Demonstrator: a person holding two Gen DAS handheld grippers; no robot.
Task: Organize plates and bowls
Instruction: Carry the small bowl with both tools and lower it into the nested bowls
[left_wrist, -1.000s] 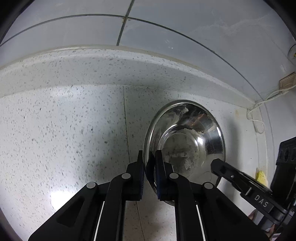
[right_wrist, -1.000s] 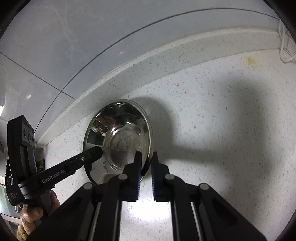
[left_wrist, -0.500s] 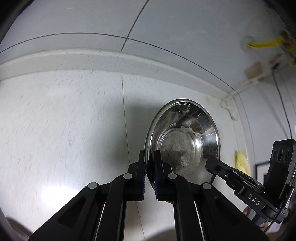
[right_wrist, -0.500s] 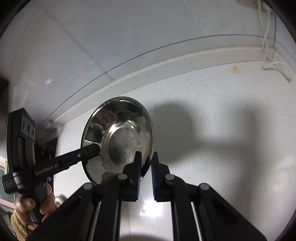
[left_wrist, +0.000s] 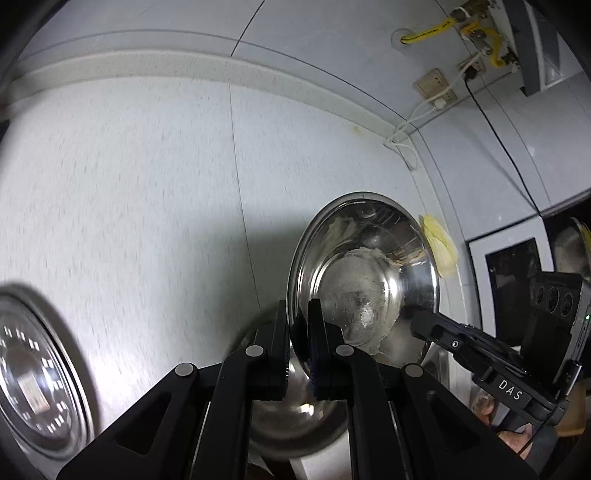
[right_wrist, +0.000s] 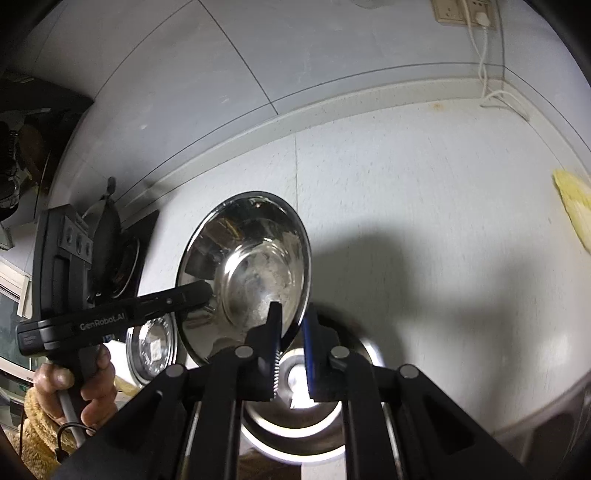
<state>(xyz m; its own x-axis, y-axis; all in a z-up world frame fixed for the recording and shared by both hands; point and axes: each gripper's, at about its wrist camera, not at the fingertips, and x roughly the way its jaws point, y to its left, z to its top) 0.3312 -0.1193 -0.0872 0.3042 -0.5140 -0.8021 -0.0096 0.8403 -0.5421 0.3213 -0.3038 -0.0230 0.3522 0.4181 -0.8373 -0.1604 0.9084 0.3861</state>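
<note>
My left gripper (left_wrist: 297, 332) and right gripper (right_wrist: 291, 332) clamp opposite rims of the steel bowl (left_wrist: 364, 277) (rim to rim), carried directly above a second steel bowl (right_wrist: 291, 417) on the countertop (left_wrist: 129, 184).

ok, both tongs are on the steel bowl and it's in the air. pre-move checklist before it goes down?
1. Left tongs clamped on the steel bowl rim: ok.
2. Right tongs clamped on the opposite rim: ok.
3. Bowl level: not ok, tilted toward the cameras.
4. Bowl clean: not ok, whitish residue inside.
5. Second steel bowl below on the speckled counter, open side up: ok.
6. Centred over it: cannot tell.
</note>
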